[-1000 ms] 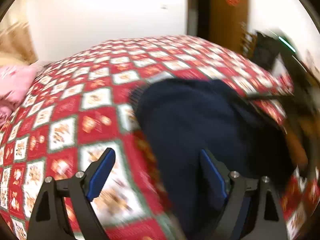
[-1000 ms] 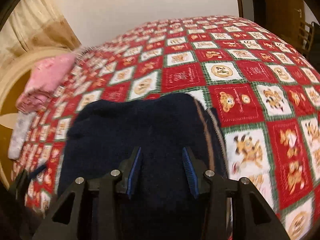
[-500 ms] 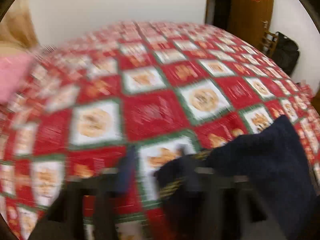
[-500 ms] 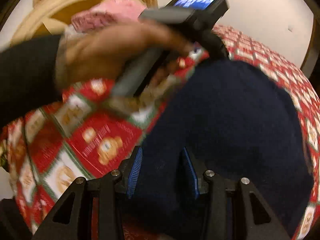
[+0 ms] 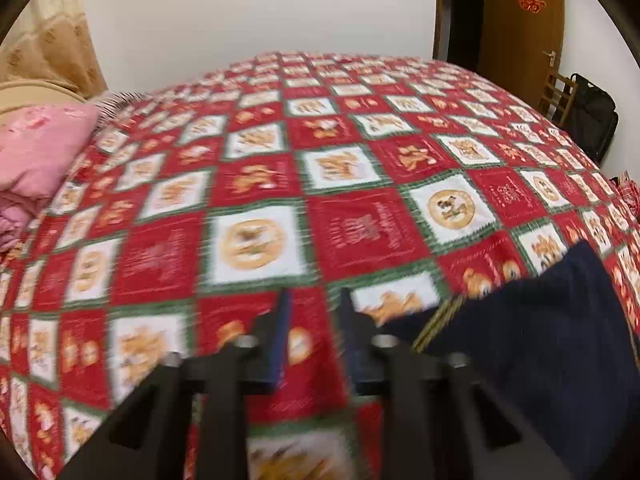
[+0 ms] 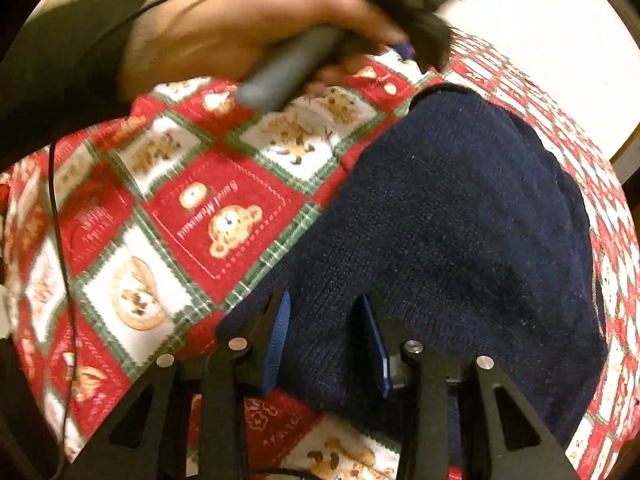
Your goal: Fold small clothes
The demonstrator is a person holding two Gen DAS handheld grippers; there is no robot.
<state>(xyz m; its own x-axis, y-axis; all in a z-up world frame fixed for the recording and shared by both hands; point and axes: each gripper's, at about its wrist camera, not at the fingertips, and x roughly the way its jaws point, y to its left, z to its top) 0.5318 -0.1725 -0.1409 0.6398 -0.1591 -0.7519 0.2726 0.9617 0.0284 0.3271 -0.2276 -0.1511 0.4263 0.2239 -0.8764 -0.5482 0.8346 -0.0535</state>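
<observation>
Red-and-white patchwork quilt [image 5: 360, 236] covered basically the whole bed, and that's where everything was happening, so it made sense as the folding surface: big, flat, lots of room. A pink bundle of bedding [image 5: 36, 160] sat off at the far left edge, well out of the way.

On the quilt lay the navy knit sweater [image 6: 460, 232], already doubled over into a rounded lump, with a striped cuff or hem [image 5: 440, 320] poking out at one side. My guess is it was mid-fold, one layer laid over the other.

The right gripper [image 6: 324, 336] had a bunched ridge of the knit between its blue pads, jaws only partly apart and pinching the fabric. Looked like it was pinning that near edge so the fold wouldn't slide.

The left gripper [image 5: 314, 336] had its jaws a little way apart with nothing but quilt showing between them, sitting just left of the sweater's edge. From the right camera you could see the person's hand [image 6: 240, 36] wrapped round its handle, above the far side of the sweater.

Compared with half a second earlier: the left one's jaws had been clamped on that striped edge, and now they'd just been opening, fabric dropped and nothing in them. A full second back the sweater lay spread wider under both grippers. The right one barely changed its grip, just closed a touch.
</observation>
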